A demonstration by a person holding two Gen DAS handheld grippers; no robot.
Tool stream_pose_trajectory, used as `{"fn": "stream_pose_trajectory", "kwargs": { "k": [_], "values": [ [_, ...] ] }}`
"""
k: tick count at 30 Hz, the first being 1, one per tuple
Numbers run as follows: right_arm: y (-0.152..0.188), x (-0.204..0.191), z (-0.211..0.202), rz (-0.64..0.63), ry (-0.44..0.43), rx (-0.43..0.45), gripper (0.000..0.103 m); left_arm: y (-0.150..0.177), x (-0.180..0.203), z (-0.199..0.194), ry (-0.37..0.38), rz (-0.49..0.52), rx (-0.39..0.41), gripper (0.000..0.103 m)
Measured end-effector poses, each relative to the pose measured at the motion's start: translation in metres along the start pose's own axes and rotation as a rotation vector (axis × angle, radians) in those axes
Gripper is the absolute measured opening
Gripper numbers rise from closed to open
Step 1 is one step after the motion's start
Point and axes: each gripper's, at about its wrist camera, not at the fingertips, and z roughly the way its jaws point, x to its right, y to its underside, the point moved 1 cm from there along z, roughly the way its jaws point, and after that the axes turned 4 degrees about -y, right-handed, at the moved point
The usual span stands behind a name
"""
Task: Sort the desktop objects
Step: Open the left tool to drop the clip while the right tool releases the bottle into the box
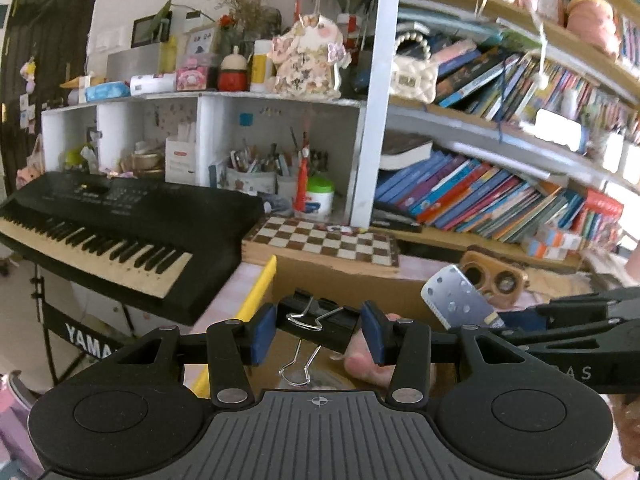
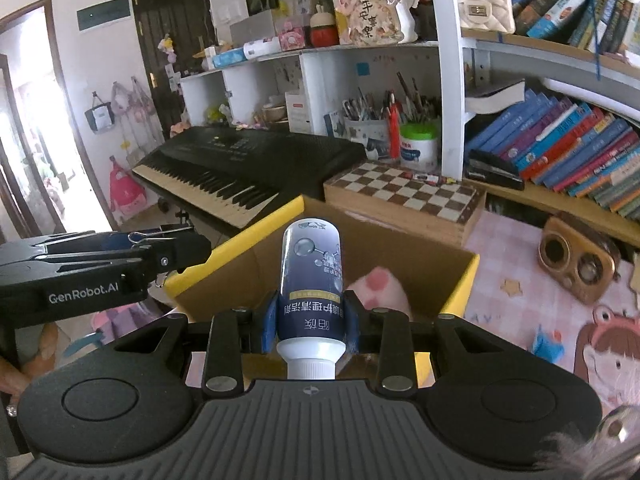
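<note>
Black keyboard far left, chessboard box behind the cardboard box, wooden speaker on the pink mat at right. Cardboard box open, yellow-edged flaps, a pink plush paw inside. Left gripper clamped on a black binder clip, held over the box's left edge. Right gripper closed tight on a blue bottle, white cap toward the camera, above the box opening.

Left claw, right claw clamped.
</note>
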Motion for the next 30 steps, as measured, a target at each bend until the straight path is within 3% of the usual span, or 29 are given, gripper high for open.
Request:
{"fn": "stream_pose_trajectory", "kwargs": {
  "k": [5,13,20,30],
  "values": [
    [-0.007,0.015,0.039,-0.057,-0.002,-0.065,0.031,0.002,0.002,0.041,-0.030,0.020,-0.078,0.045],
    [0.003,0.025,0.085,-0.208,-0.017,-0.234,0.031,0.013,0.014,0.086,-0.016,0.074,-0.209,0.045],
    [0.018,0.014,0.111,-0.356,-0.044,-0.374,0.031,0.022,0.022,0.103,-0.020,0.095,-0.269,0.045],
    [0.032,0.022,0.127,-0.394,-0.061,-0.465,0.031,0.035,0.030,0.118,-0.024,0.163,-0.380,0.046]
  ]
}}
